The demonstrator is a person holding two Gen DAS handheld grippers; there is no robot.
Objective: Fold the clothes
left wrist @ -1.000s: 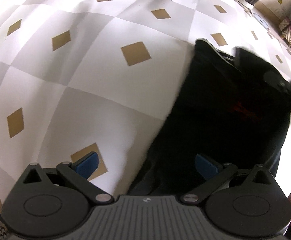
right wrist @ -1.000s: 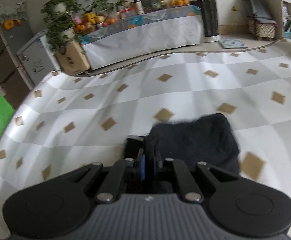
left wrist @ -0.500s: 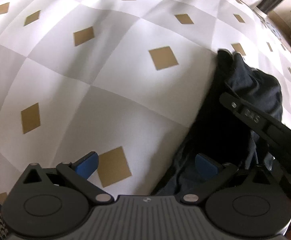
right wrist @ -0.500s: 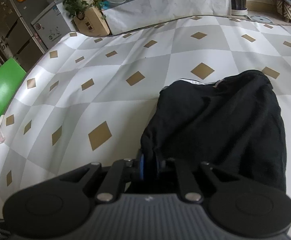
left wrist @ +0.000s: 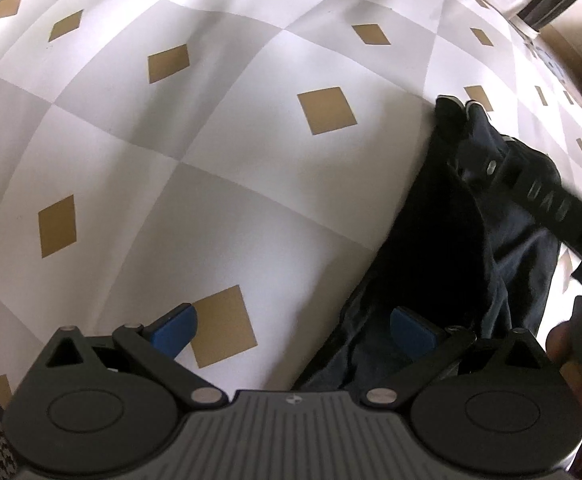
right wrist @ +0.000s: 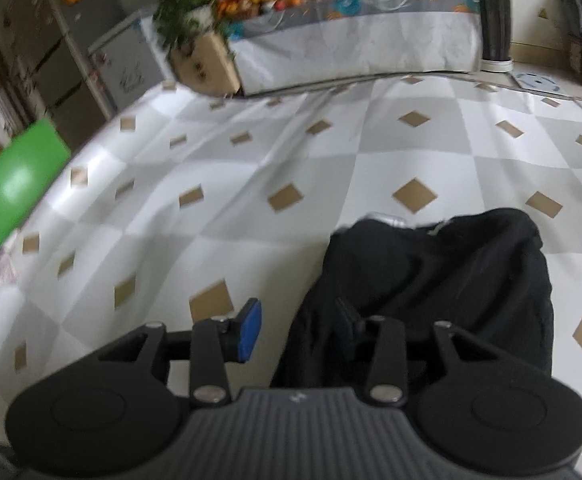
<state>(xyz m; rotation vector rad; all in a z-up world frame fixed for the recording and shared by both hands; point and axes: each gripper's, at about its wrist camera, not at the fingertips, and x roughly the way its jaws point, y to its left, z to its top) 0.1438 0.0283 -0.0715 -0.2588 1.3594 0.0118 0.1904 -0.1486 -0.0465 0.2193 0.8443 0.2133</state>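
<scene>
A dark folded garment (right wrist: 443, 292) lies in a bunched heap on the counter (right wrist: 331, 168), which is covered by a white and grey checked cloth (left wrist: 219, 160) with tan diamonds. The right tongs (right wrist: 299, 334) have just been opening: the blue pad of one finger (right wrist: 249, 330) stands clear over the cloth, beside the garment's left edge, while the other finger rests down in the dark fabric, so nothing is pinched between them. The left tongs (left wrist: 291, 330) are spread wide and released; one blue pad (left wrist: 173, 330) hangs above a tan diamond, the other (left wrist: 411, 330) above the garment's near edge, gripping nothing. In the left wrist view, the right tongs' black arm crosses over the garment's far side. Beyond the counter stand a draped table with fruit and plants (right wrist: 331, 20) and a green board (right wrist: 15, 180).
</scene>
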